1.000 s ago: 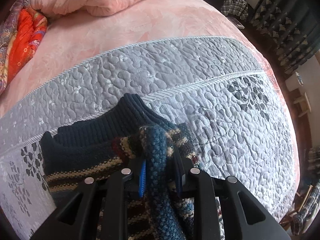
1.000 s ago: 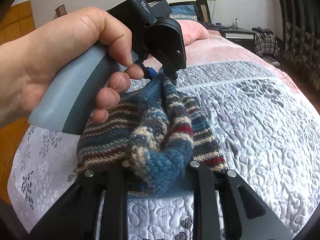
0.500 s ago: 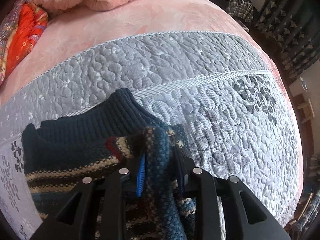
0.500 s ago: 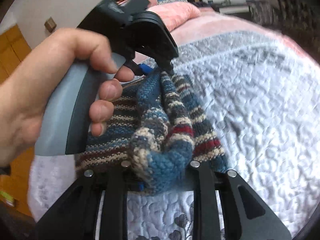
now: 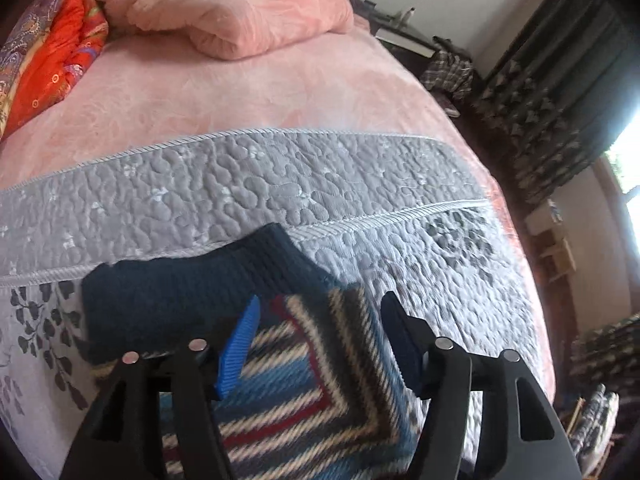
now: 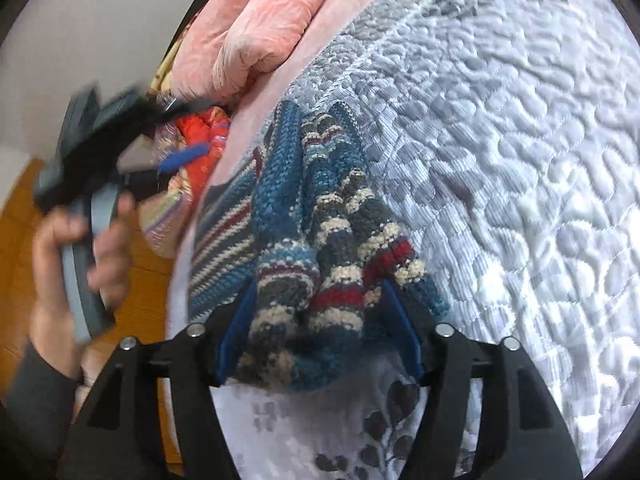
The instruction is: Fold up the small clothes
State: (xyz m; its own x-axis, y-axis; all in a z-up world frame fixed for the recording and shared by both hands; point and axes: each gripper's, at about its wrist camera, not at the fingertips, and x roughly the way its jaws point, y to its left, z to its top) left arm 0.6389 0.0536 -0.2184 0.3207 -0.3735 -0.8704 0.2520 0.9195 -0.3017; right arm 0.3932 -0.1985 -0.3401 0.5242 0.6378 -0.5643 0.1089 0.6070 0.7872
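Striped sweater (image 6: 320, 248) on the gray quilt (image 6: 500, 160), bunched between the blue pads of the right gripper (image 6: 316, 328). Pads wide apart, wool filling the gap and touching both; hard to tell if squeezed or just resting there. Long way of the sweater running straight ahead, away from that gripper, toward the pink blanket (image 6: 256, 36). Over on the left, left gripper (image 5: 320, 340) spread wide, nothing pinched, just above the flat striped part. Right one nearer the loose fold.
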